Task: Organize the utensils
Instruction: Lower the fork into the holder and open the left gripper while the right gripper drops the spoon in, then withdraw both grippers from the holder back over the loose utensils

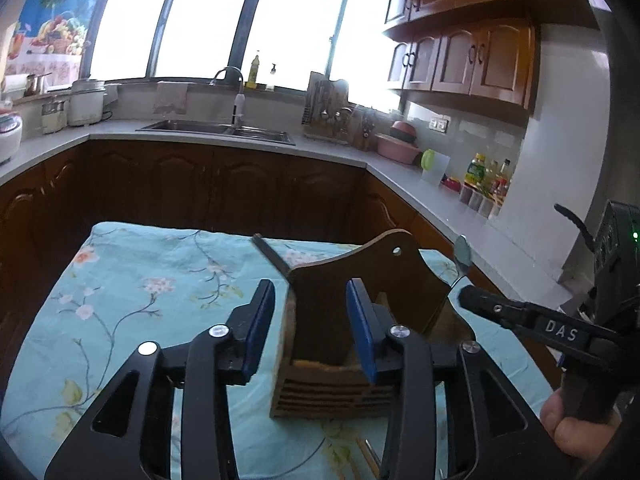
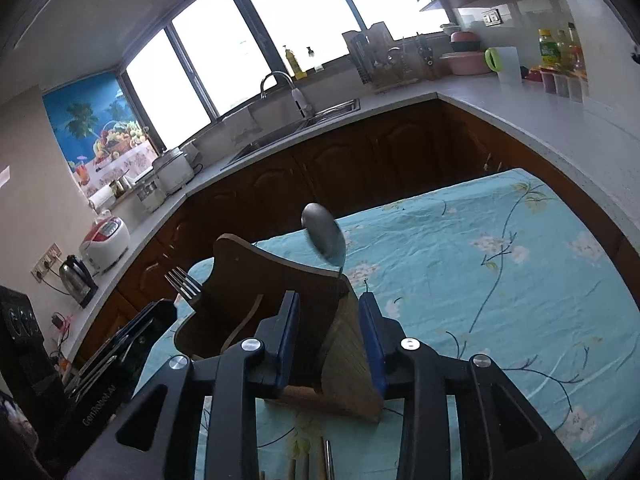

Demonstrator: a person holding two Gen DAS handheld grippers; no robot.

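A brown wooden utensil holder (image 1: 352,320) stands on the floral blue tablecloth (image 1: 140,280); it also shows in the right wrist view (image 2: 280,292). My left gripper (image 1: 312,320) is open with nothing between its blue pads, just before the holder. My right gripper (image 2: 330,340) has its jaws apart and looks empty. A metal spoon (image 2: 324,236) sticks up beyond the holder's right side, its handle hidden; the spoon's bowl (image 1: 462,252) rises past the right gripper's fingertip (image 1: 472,296). A fork (image 2: 184,284) stands on the holder's left side.
A dark flat strip (image 1: 272,256) leans behind the holder. Chopstick-like sticks (image 2: 304,464) lie on the cloth at the near edge. A kitchen counter with a sink (image 1: 216,128), a rack (image 1: 328,116) and bottles (image 1: 484,176) runs around behind the table.
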